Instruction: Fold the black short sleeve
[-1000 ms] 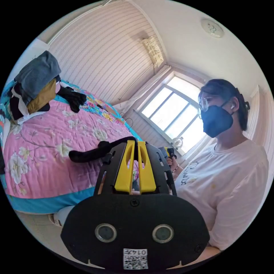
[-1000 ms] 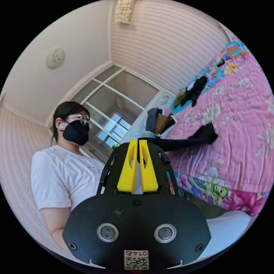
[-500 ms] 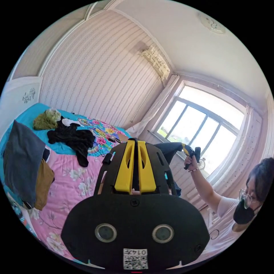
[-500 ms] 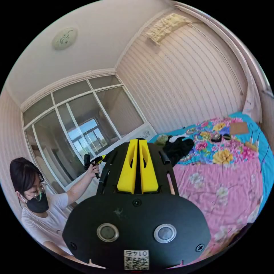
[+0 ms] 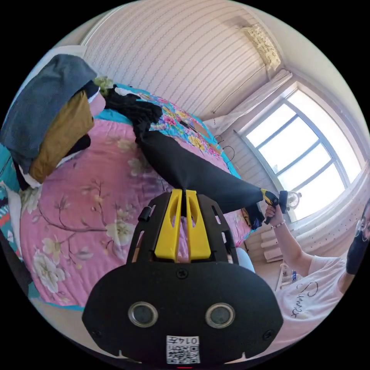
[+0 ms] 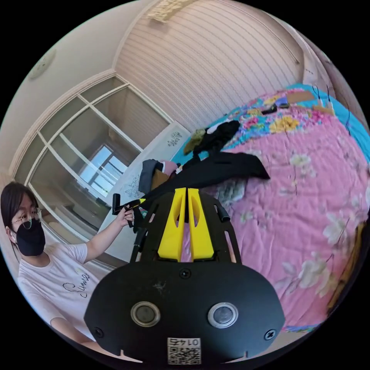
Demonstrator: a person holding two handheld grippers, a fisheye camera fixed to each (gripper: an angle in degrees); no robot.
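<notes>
While both grippers pinch it, black short sleeve [image 5: 192, 169] stretched above bed [image 5: 77, 200]

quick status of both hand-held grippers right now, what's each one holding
Left hand-held gripper: closed on the black short sleeve.
Right hand-held gripper: closed on the same black short sleeve.

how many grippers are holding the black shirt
2. The left gripper pinches one end of the shirt above the bed; the right gripper holds the other end, nearer the window.
</notes>
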